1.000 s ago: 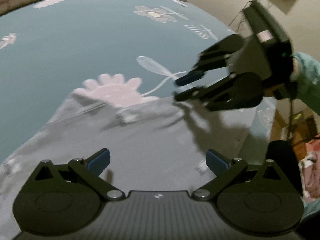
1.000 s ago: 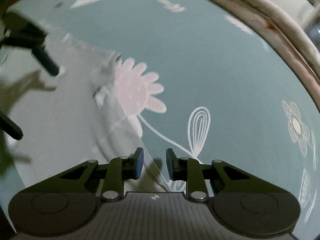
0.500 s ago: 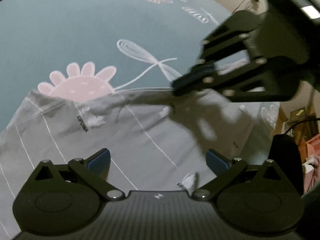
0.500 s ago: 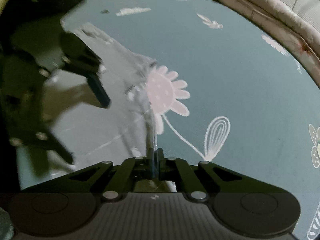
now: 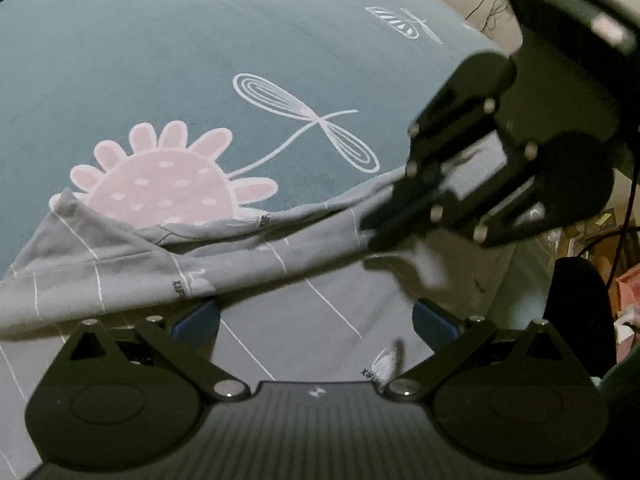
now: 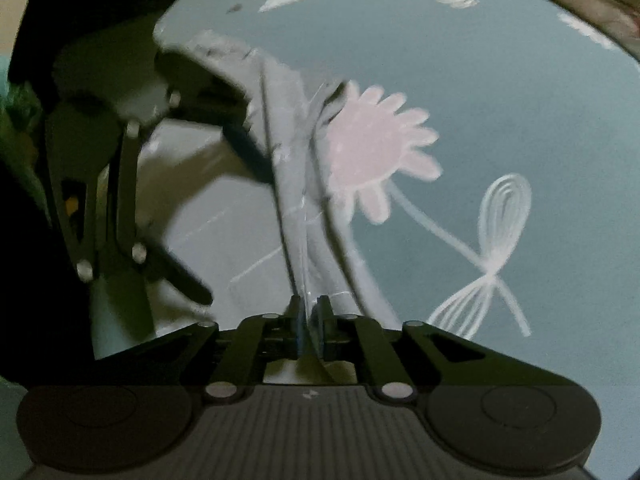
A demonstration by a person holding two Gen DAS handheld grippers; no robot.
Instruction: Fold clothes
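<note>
Grey garment (image 5: 280, 320) runs under the left gripper (image 5: 316, 318) body, cut off bottom-left. In right wrist view, cloth ahead of the right gripper (image 6: 309, 312) is motion-blurred; print unreadable.

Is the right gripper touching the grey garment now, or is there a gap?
Touching. In the right wrist view the right gripper is shut with a fold of the grey garment pinched between its fingertips, the cloth rising straight out of them.

Your right tongs (image 6: 308, 320) are pinched together on a fold of the grey garment (image 5: 240, 256), holding it raised. Your left tongs (image 5: 316, 316) are spread wide, blue pads apart, low over the cloth and gripping nothing. The right tongs sit ahead and to the right of the left.
</note>
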